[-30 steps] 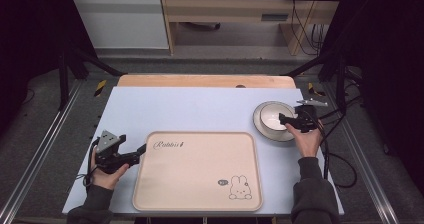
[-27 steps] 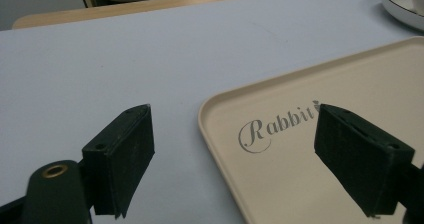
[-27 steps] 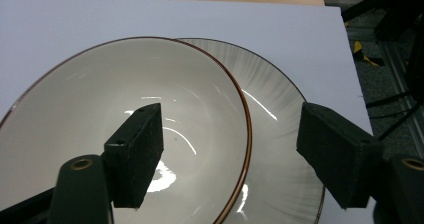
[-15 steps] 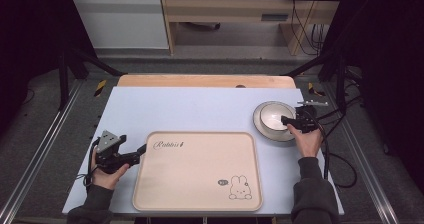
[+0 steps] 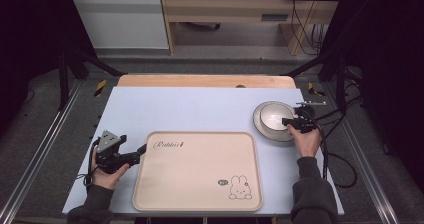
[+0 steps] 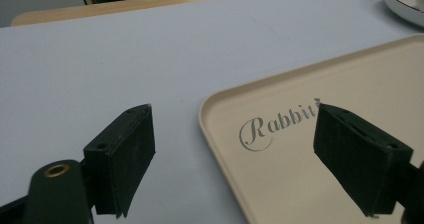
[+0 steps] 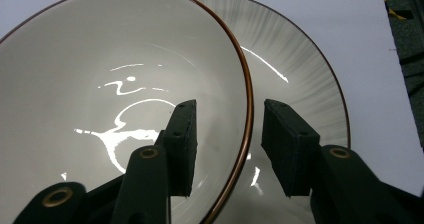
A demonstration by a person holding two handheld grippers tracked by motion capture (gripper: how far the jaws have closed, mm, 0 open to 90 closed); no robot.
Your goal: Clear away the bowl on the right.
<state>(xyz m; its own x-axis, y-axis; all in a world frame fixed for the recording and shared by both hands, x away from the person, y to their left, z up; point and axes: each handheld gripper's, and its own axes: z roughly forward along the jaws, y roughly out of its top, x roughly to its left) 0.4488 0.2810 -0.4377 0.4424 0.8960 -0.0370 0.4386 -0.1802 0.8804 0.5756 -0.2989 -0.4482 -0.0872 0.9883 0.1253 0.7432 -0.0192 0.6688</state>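
While both hands rest at the table's near edge, the scene reads as follows.
Left gripper (image 5: 141,149): jaws spread wide, straddling the left rim of the tray (image 6: 310,149) near its "Rabbit" lettering; not gripping.
Right gripper (image 7: 227,134): jaws narrowly apart, one inside the bowl (image 7: 100,84) and one outside, its brown-edged rim between them; contact unclear.
Bowl: sits on a plate (image 7: 305,84), right of the tray.
Table (image 5: 200,109): pale blue surface.

Grey floor (image 5: 45,114) surrounds the table; a wooden desk (image 5: 225,6) stands beyond.
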